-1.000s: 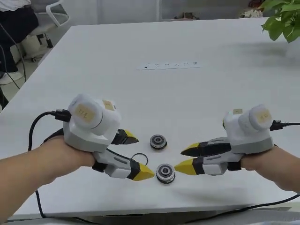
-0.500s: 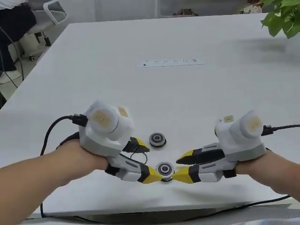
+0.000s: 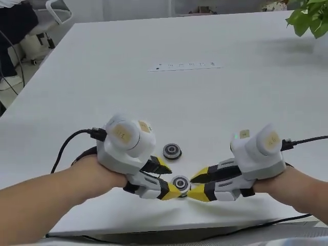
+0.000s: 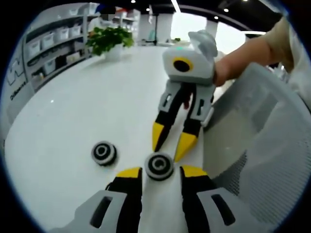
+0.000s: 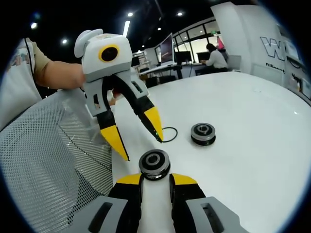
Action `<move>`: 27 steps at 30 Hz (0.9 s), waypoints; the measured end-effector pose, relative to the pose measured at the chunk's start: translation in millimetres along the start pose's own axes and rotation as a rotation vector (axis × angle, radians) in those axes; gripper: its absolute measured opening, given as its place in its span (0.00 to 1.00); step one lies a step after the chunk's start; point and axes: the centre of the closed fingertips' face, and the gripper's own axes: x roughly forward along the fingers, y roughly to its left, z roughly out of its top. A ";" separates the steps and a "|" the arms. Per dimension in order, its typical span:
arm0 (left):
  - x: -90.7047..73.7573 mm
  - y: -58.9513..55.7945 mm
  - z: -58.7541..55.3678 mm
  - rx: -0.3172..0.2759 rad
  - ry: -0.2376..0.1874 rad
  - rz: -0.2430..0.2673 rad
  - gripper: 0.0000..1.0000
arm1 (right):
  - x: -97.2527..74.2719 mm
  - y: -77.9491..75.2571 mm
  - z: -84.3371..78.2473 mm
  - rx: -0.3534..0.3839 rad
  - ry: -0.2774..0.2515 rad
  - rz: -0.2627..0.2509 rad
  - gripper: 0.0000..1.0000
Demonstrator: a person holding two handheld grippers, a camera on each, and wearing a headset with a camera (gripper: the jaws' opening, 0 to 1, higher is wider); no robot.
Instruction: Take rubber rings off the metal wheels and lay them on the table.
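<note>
Metal wheel, near (image 3: 180,183): placed flat on the white table (image 3: 205,102), close to its front edge, at the meeting point of both grippers.

Left gripper (image 3: 171,179): jaws are held apart. In the left gripper view the near metal wheel is seen just ahead of the gap between the two yellow tips. Contact with the wheel cannot be told.

Right gripper (image 3: 195,184): jaws are likewise parted, less widely, and are pointed at the same wheel from the opposite side. In the right gripper view the wheel is framed at the mouth of the gap. Contact cannot be told here either. The lower tips of the two grippers are brought nearly together beneath the wheel in the head view.

Near metal wheel, detail: a bright hub is ringed by a dark outer band.

Rubber ring (image 5: 177,134): one thin black ring is laid flat on the table, loose, just beyond the left gripper's upper tip and between the two wheels.

Metal wheel, far (image 3: 172,151): laid flat, near the first wheel, apart from it and from both grippers. A dark outer band is also seen on it.

Cables (image 3: 66,148): one is run from each gripper towards the table edge.

Power strip (image 3: 184,65): set at mid-table, well apart from the work.

Plant (image 3: 310,18): green leaves are seen at the far right corner.

Mesh chair back (image 5: 48,160): located beside the table edge.
</note>
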 end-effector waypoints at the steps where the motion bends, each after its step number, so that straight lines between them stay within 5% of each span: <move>1: 1.1 -0.8 -0.3 0.001 0.002 -0.003 0.29 | 0.7 0.0 -0.5 -0.001 0.002 0.000 0.19; 11: 10.4 -3.5 -0.9 0.019 0.015 -0.004 0.24 | 1.2 -0.5 -1.1 -0.012 -0.007 -0.004 0.15; 27: 13.2 1.1 0.4 0.070 -0.002 0.067 0.14 | 1.3 -3.9 -3.1 -0.007 0.001 -0.017 0.04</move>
